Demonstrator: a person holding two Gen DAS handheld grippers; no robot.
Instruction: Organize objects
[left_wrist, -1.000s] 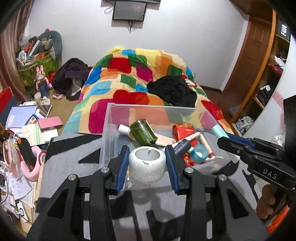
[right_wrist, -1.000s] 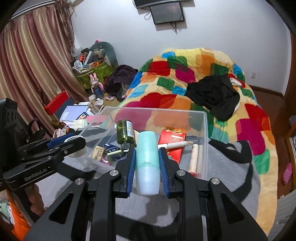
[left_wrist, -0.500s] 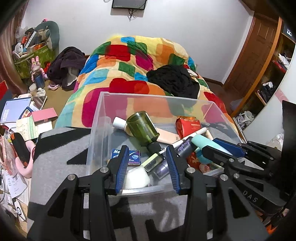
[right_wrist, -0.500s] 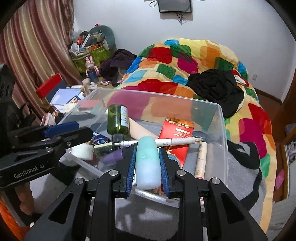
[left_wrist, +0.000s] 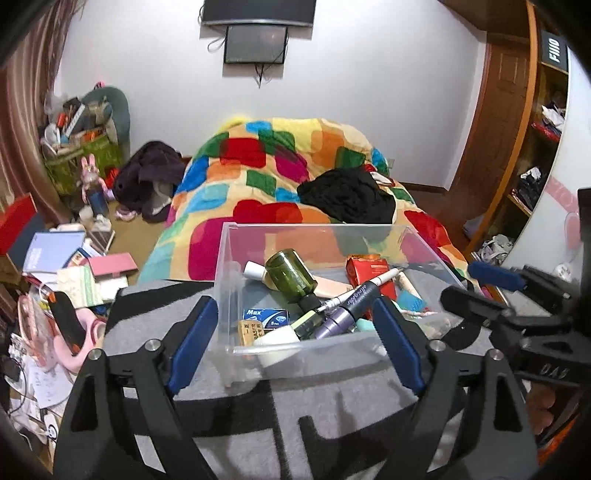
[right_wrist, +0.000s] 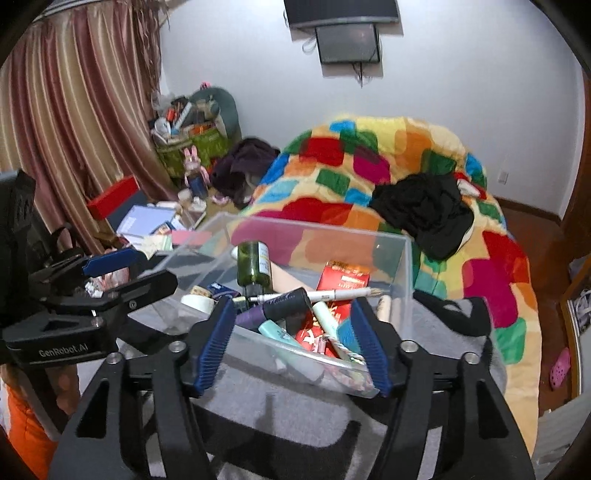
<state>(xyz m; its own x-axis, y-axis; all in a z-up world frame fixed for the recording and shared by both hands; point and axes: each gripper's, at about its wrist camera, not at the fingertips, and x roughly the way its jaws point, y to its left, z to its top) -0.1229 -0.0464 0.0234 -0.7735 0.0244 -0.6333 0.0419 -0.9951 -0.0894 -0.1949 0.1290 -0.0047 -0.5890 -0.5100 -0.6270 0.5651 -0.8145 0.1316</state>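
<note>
Left gripper (left_wrist: 295, 332): jaws spread wide, holding nothing, positioned at the near wall of the clear plastic bin (left_wrist: 236, 273). In the right wrist view this gripper appears at 9 o'clock, beside the bin.

Right gripper (right_wrist: 291, 339): jaws likewise apart and empty, straddling the near corner of the bin (right_wrist: 402, 266). In the left wrist view it appears at 3 o'clock.

Bin contents: a green glass bottle (left_wrist: 291, 275) lying on its side, a red carton (left_wrist: 369, 267), a white pen (right_wrist: 332, 294), a dark mascara tube (left_wrist: 351, 302), a teal tube (right_wrist: 277, 332), a white tape roll (right_wrist: 197, 302) and a small blue box (left_wrist: 264, 316).

Surface: the bin rests on a grey-and-black blanket (left_wrist: 332, 417).

Room: a multicoloured quilt (left_wrist: 266, 177) covers the bed at 12 o'clock, with black clothing (left_wrist: 347, 199) on it. Books and clutter (left_wrist: 62, 254) occupy the floor at 9 o'clock. A striped curtain (right_wrist: 74, 129) hangs at 10 o'clock in the right wrist view.
</note>
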